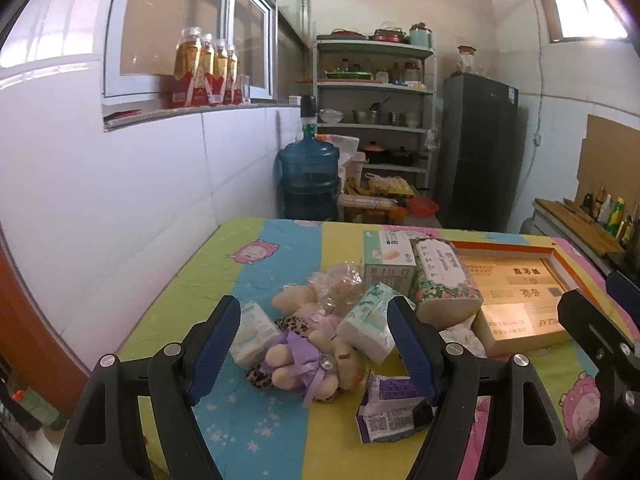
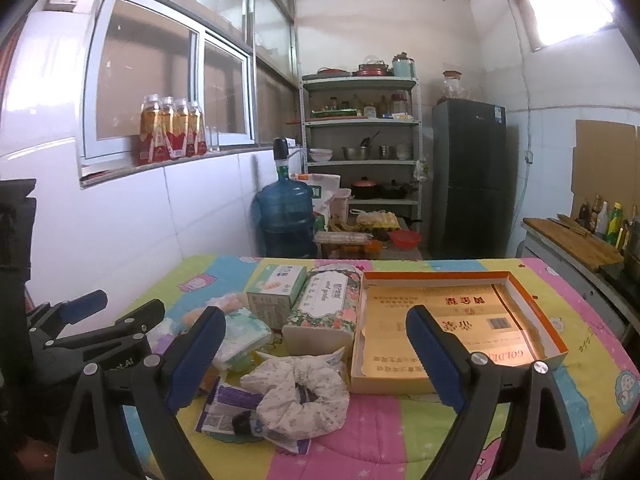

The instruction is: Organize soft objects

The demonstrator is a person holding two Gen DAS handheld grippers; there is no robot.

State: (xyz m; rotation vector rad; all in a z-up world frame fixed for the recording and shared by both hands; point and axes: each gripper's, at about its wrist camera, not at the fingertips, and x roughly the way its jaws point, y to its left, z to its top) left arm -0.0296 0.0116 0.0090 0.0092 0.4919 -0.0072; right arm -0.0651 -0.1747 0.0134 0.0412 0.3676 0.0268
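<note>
A pile of soft things lies on the patterned tablecloth. In the left wrist view my left gripper [image 1: 312, 332] stands open above a plush bear in a purple dress [image 1: 304, 364], with small tissue packs [image 1: 250, 334] [image 1: 370, 322] on either side and a purple wrapper [image 1: 394, 404] in front. A floral tissue pack [image 1: 444, 280] and a green box [image 1: 388, 262] lie behind. In the right wrist view my right gripper [image 2: 316, 344] is open over a white floral scrunchie [image 2: 300, 396]. An open orange cardboard box [image 2: 460, 324] sits to the right with nothing inside.
A tiled wall borders the table [image 1: 256, 236] on the left. Beyond its far edge stand a blue water jug [image 1: 308, 180], a metal shelf [image 1: 372, 112] and a dark fridge [image 1: 476, 148]. Bottles [image 1: 204, 68] line the window ledge. A counter [image 2: 576, 240] is at the right.
</note>
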